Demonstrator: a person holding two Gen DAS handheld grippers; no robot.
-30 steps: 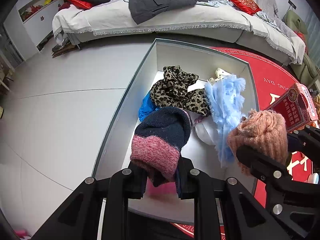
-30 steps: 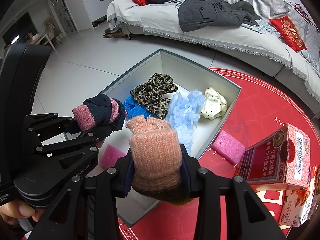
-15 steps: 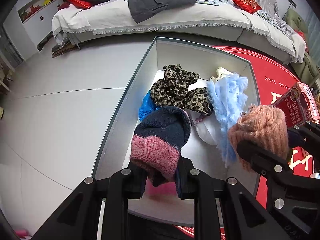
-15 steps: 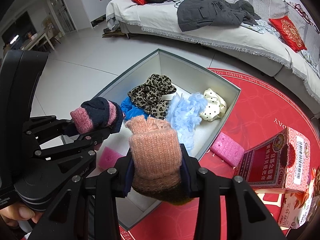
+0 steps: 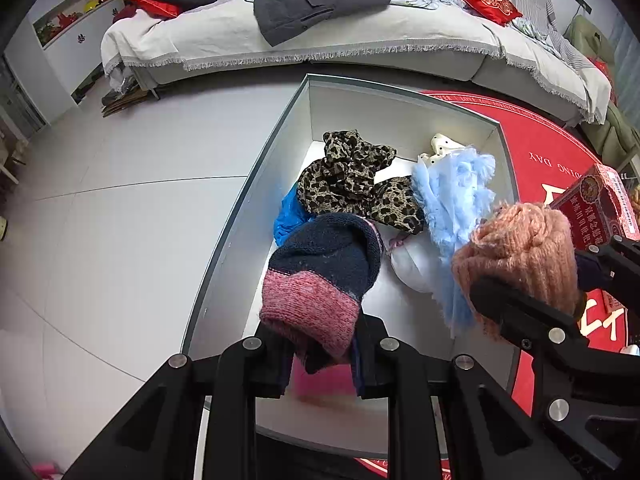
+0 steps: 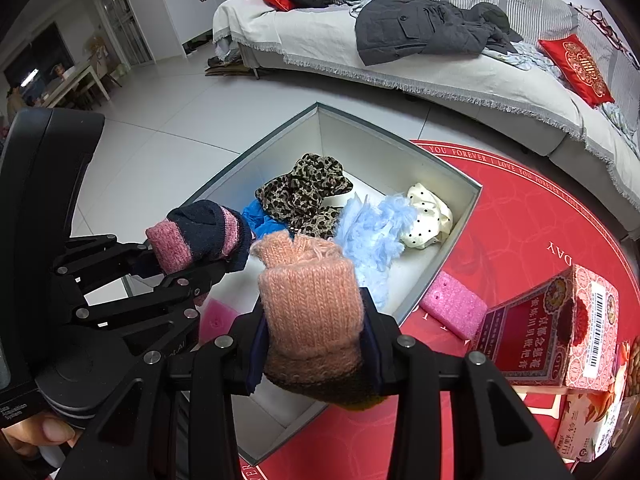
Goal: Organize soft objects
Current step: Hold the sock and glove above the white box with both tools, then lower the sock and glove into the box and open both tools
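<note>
Navy-and-pink knitted mitten [image 5: 320,276] pinched in left gripper [image 5: 322,354], above near left part of grey open-top box [image 5: 400,108]. Peach knitted mitten [image 6: 310,304] clamped in right gripper [image 6: 314,350], above box's near right edge.

Risk: if released from here, peach mitten likely lands on rim or red rug [image 6: 520,220]; wool may snag on pads.

Count: two mittens, two grippers, one box. Inside: leopard-print cloth [image 5: 352,180], fluffy light-blue piece [image 5: 456,200], blue piece [image 5: 288,216], cream dotted piece [image 6: 428,216].

Pale tiled floor [image 5: 100,220], fringed sofa [image 5: 360,44], red rug [image 6: 520,220].
</note>
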